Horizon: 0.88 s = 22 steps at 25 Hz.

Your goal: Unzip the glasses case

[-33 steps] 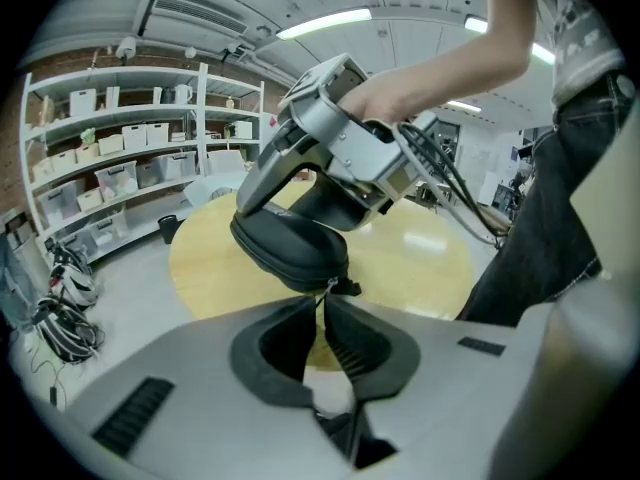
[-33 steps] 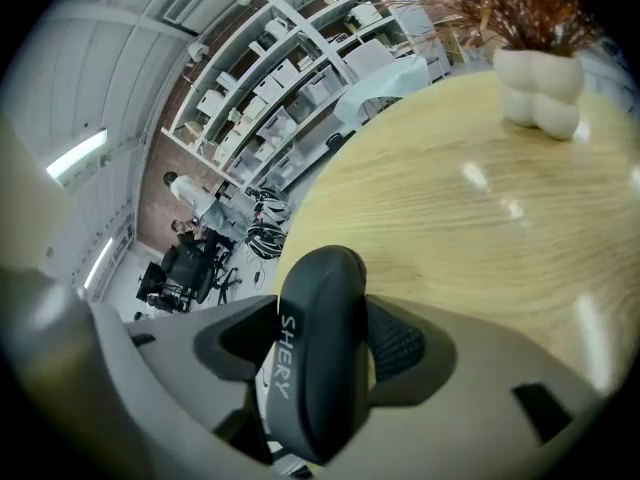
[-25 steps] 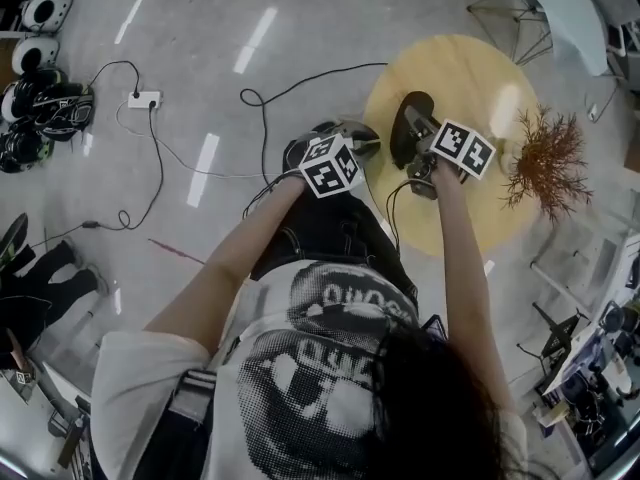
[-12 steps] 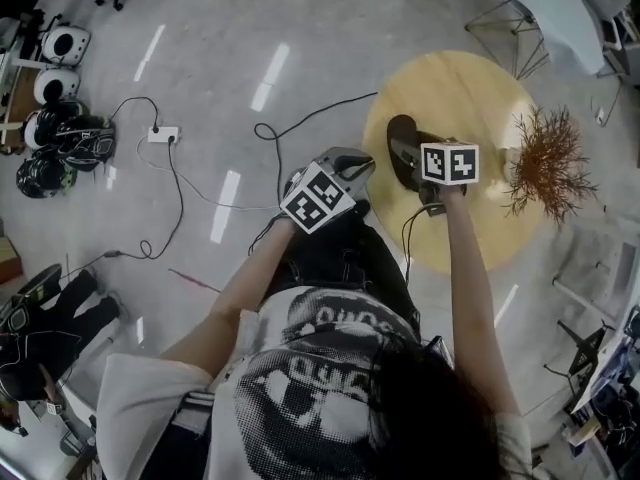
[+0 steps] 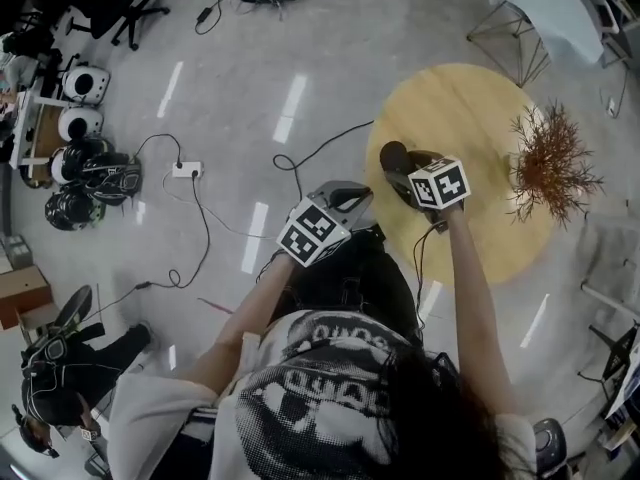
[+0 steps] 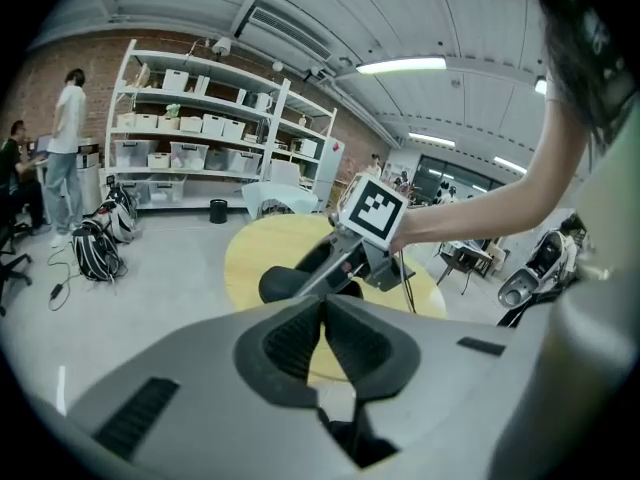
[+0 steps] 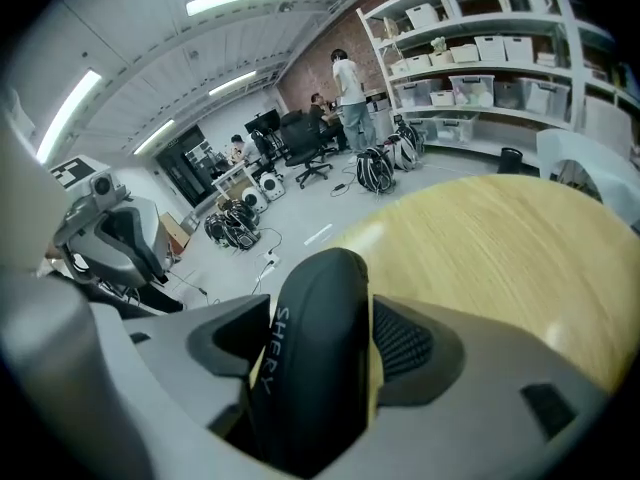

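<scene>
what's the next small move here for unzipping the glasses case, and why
Probably close the right hand-held gripper onto the glasses case. The case stands on edge between its jaws over the round table, but those jaws have just been opening and slim gaps seem to show beside it. The left hand-held gripper is shut, empty and beside the table, so nothing else steadies the case.

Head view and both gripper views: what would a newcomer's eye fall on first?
A black glasses case stands on edge between the pads of the right claw, which have just been opening, with slim gaps either side. Behind it spreads the round yellow table. The left claw, shut and empty, hangs off the table.
</scene>
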Available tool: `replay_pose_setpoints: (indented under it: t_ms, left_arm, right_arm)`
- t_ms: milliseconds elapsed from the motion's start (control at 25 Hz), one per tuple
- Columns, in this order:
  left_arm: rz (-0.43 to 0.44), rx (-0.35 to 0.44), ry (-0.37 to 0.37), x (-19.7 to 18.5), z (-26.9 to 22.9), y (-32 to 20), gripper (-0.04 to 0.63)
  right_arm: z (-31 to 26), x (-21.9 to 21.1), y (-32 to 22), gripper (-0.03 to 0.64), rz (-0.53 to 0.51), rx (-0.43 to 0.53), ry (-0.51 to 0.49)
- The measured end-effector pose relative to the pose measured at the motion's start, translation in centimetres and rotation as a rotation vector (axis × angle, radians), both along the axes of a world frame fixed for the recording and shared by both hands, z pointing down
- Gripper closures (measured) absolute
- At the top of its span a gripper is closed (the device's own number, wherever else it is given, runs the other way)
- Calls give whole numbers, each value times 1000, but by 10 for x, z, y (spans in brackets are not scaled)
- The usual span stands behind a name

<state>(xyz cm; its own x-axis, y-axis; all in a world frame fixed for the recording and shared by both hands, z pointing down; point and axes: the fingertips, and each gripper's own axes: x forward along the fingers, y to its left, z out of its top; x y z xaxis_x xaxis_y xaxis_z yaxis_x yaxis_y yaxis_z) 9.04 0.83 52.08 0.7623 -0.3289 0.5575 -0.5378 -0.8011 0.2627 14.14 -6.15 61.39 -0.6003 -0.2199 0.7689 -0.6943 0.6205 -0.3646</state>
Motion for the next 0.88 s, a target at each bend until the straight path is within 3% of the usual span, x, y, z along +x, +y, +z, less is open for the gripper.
replay_pose_setpoints:
  t_ms: [120, 360, 480, 680, 880]
  left_arm:
    - [6, -1, -6, 0, -3, -4, 578]
    - [-11, -24, 34, -3, -13, 3, 578]
    - [4, -18, 26, -11, -18, 14, 578]
    - [14, -24, 64, -29, -29, 36, 578]
    - [54, 3, 105, -37, -44, 59, 578]
  right_arm:
    - [0, -2, 1, 290, 17, 28, 17]
    - [-15, 12, 12, 292, 75, 193, 91]
    - [-32, 21, 27, 339, 144, 265, 103]
    - [-61, 15, 67, 411, 248, 326, 56]
    - [-82, -7, 116, 436, 320, 375, 20]
